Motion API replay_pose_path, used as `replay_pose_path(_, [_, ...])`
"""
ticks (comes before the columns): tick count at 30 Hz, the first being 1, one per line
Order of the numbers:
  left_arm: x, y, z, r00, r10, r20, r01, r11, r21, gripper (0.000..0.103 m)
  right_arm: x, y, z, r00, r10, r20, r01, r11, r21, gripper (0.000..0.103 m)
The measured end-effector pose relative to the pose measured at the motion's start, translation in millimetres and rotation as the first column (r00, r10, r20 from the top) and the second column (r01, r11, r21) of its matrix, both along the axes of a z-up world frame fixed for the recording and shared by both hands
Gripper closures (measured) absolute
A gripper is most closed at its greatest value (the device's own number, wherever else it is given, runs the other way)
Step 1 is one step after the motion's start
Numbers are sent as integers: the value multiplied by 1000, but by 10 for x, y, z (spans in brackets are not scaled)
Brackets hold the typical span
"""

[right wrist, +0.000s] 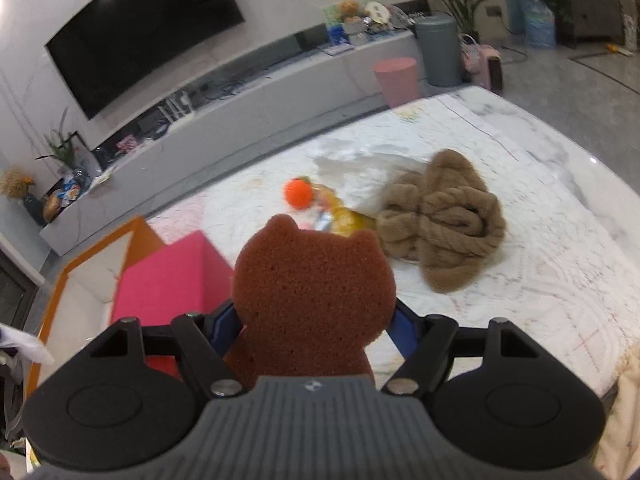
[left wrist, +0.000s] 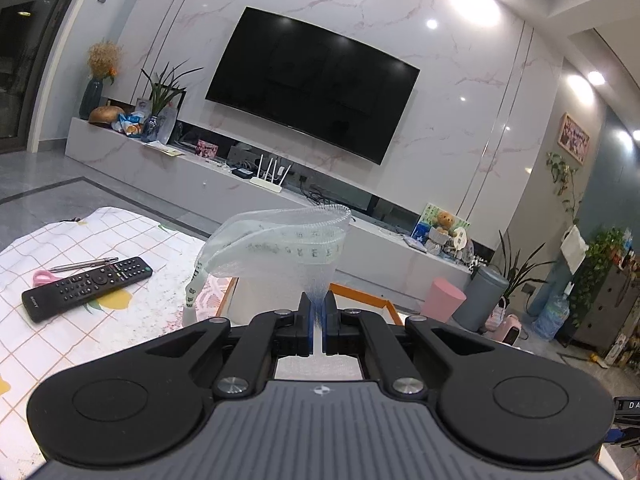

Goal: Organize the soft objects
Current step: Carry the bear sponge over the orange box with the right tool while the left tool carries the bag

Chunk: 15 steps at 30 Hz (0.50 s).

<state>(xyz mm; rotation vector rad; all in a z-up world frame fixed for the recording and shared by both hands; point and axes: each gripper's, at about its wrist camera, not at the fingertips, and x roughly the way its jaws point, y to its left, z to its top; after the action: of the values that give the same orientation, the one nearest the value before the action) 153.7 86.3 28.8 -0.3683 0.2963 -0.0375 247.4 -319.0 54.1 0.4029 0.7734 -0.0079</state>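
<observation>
My left gripper is shut on the bunched end of a white mesh net with a printed soft tape tangled in it; the net stands up in front of the fingers, above an orange-rimmed box. In the right wrist view my right gripper has its jaws wide around a brown bear-shaped sponge, pressing on its sides and holding it clear of the table. The orange-rimmed box lies lower left with a pink block in it. A brown fluffy scarf lies bunched on the white tablecloth.
An orange ball and a yellow item lie beside the scarf. A black remote, a pen and pink scissors rest on the checked cloth at left. A TV wall and low cabinet stand beyond.
</observation>
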Motion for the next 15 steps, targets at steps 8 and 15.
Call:
replay_pose_path(8, [41, 154, 39, 1000, 9, 14, -9, 999, -42, 100, -60, 623, 298, 988, 132, 75, -125, 988, -95, 29])
replay_pose_path(15, [108, 205, 55, 999, -47, 11, 47, 998, -48, 100, -33, 1165, 493, 962, 247, 119, -231, 964, -130, 29])
